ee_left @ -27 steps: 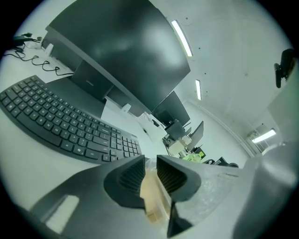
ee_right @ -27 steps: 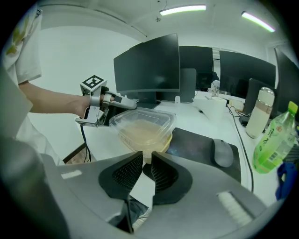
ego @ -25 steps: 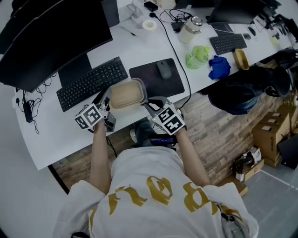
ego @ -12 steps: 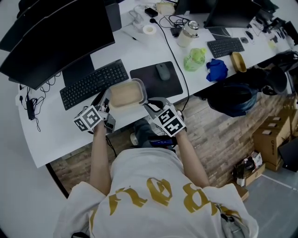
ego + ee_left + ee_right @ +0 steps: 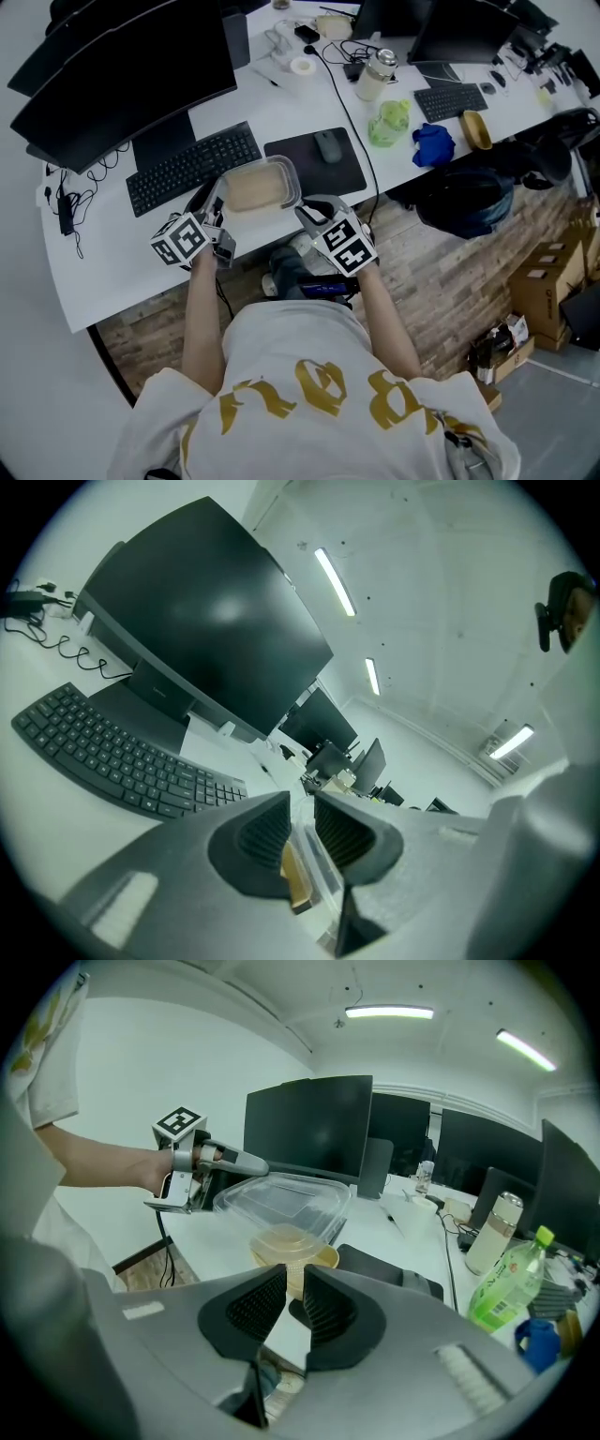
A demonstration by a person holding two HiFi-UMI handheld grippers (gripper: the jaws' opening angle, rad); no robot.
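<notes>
Lid (image 5: 281, 1196) now up, in left tool (image 5: 300, 832)

Container (image 5: 298, 888): mostly hidden behind left gripper (image 5: 302, 810); only a rim sliver shows between its jaws. Monitor (image 5: 131, 75): cut by head view's top edge. Far desk clutter (image 5: 321, 26): too small to identify.

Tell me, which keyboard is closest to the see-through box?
The big black keyboard in front of the large monitor, right by the clear container. The other keyboard sits far along the desk, past the green bottle.

Clear glossy plastic container (image 5: 281, 1199), ribbed matt grey fingers (image 5: 251, 1309)
</notes>
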